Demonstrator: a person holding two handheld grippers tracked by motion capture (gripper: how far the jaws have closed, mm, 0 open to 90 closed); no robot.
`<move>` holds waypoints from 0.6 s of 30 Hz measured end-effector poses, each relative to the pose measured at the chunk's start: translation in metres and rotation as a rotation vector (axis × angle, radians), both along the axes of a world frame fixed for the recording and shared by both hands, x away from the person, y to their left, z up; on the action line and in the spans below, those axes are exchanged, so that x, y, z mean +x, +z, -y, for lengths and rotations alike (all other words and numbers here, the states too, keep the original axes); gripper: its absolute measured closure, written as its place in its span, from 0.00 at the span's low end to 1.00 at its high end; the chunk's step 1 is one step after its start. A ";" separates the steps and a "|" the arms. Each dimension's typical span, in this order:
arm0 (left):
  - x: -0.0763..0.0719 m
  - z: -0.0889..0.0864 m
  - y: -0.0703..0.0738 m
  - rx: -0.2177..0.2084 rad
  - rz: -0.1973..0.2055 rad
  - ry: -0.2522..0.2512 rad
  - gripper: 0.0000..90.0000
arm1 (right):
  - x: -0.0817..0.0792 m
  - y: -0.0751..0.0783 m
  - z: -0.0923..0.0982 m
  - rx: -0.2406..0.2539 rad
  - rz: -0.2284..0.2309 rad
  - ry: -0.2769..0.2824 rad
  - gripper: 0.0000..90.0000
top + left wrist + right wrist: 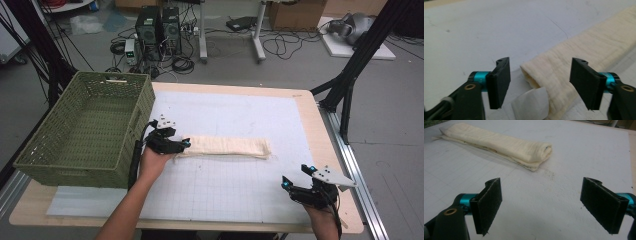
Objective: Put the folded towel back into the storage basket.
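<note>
A cream cloth [227, 146], folded into a long narrow strip, lies across the middle of the white gridded mat [235, 185]. My left gripper [180, 144] is at the strip's left end, open, its jaws standing either side of that end [554, 72] with a white label tab [530, 103] sticking out below. My right gripper [296, 176] hovers open near the front right of the table, apart from the cloth; the strip's right end [536, 153] lies ahead of its jaws, with bare mat between them.
A green perforated plastic basket [87, 127] stands at the table's left, just beside my left hand. The wooden table edge [320, 130] runs along the right. Black frame legs, cables and computer towers stand on the floor beyond.
</note>
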State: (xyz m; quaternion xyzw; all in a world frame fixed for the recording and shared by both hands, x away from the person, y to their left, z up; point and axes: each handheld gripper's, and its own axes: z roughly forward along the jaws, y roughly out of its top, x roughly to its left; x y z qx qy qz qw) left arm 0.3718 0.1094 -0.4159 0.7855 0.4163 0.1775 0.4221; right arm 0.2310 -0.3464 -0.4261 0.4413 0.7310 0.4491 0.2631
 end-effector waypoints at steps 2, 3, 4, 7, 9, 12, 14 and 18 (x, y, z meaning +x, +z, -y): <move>0.002 0.004 -0.004 0.044 -0.018 0.010 0.40 | 0.000 0.000 0.001 0.004 -0.006 -0.003 0.18; 0.002 0.004 -0.004 0.044 -0.018 0.010 0.40 | 0.000 -0.001 0.002 0.000 -0.005 -0.001 0.18; 0.003 0.006 -0.007 0.051 -0.038 0.002 0.40 | 0.000 -0.001 0.002 0.003 -0.012 -0.003 0.18; 0.004 0.009 -0.011 0.077 -0.067 -0.011 0.37 | 0.001 -0.001 0.001 -0.001 -0.014 0.002 0.18; 0.004 0.010 -0.013 0.080 -0.077 -0.007 0.38 | 0.001 -0.001 0.001 0.001 -0.014 0.002 0.18; 0.005 0.009 -0.018 0.076 -0.091 0.018 0.41 | -0.001 0.000 0.001 0.002 -0.004 0.007 0.18; 0.004 0.008 -0.024 0.084 -0.122 -0.003 0.45 | -0.001 0.000 0.003 0.011 -0.009 -0.001 0.18; 0.002 0.010 -0.025 0.098 -0.102 -0.034 0.60 | 0.001 0.001 0.003 0.033 -0.004 -0.009 0.18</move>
